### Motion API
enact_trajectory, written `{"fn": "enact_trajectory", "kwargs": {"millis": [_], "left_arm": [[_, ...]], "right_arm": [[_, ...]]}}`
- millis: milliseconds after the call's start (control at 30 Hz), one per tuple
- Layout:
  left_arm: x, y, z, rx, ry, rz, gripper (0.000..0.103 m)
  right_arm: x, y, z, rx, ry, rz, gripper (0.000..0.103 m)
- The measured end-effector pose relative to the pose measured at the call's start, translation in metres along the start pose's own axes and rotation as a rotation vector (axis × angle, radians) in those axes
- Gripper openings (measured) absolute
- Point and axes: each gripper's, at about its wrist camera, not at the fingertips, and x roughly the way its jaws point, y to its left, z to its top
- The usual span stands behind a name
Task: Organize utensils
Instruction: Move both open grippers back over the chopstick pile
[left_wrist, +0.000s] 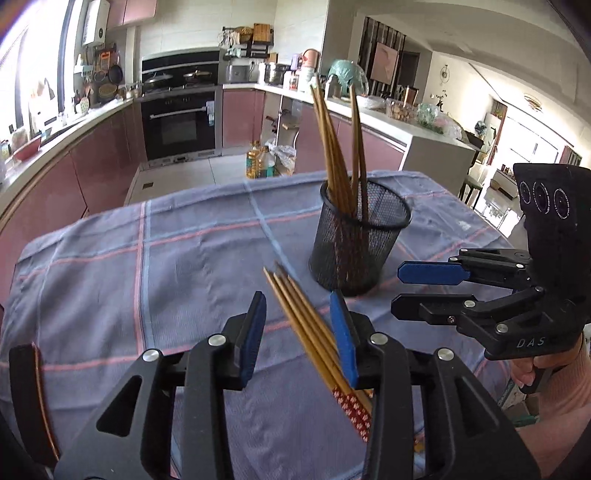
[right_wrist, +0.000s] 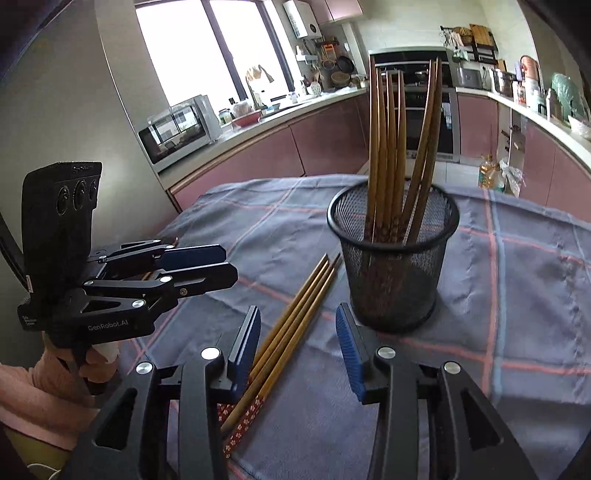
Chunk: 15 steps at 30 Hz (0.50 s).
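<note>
Careful, you are bringing both the left gripper (left_wrist: 299, 334) and the right gripper (right_wrist: 299, 347), jaws released and holding nothing, toward one loose chopstick bundle (right_wrist: 291, 325) on the table (left_wrist: 110, 258) just near the mesh cup (right_wrist: 395, 266), risking scattering it or tipping the cup.

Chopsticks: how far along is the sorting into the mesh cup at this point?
Partly done. Done: several chopsticks stand upright in the black mesh cup. In hand: nothing; the left gripper and right gripper are both open, neither pressing on anything. Left: a loose bundle of chopsticks lies flat on the checked cloth beside the cup, waiting to be picked up.
</note>
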Motion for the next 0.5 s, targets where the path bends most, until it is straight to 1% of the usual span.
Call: {"fn": "enact_trajectory", "kwargs": {"millis": [133, 267, 400, 500], "left_arm": [[0.015, 0.01, -0.026, -0.039, 0.067, 0.005, 0.036], [0.023, 0.014, -0.039, -0.07, 0.09, 0.008, 0.037], [0.028, 0.013, -0.043, -0.07, 0.106, 0.022, 0.037], [0.031, 0.012, -0.044, -0.067, 0.115, 0.023, 0.038]], "right_arm": [[0.018, 0.006, -0.017, 0.011, 0.052, -0.012, 0.04], [0.03, 0.017, -0.027, -0.007, 0.083, -0.035, 0.04], [0.037, 0.026, -0.03, -0.04, 0.096, -0.08, 0.04], [0.037, 0.022, -0.031, -0.04, 0.101, -0.093, 0.04]]}}
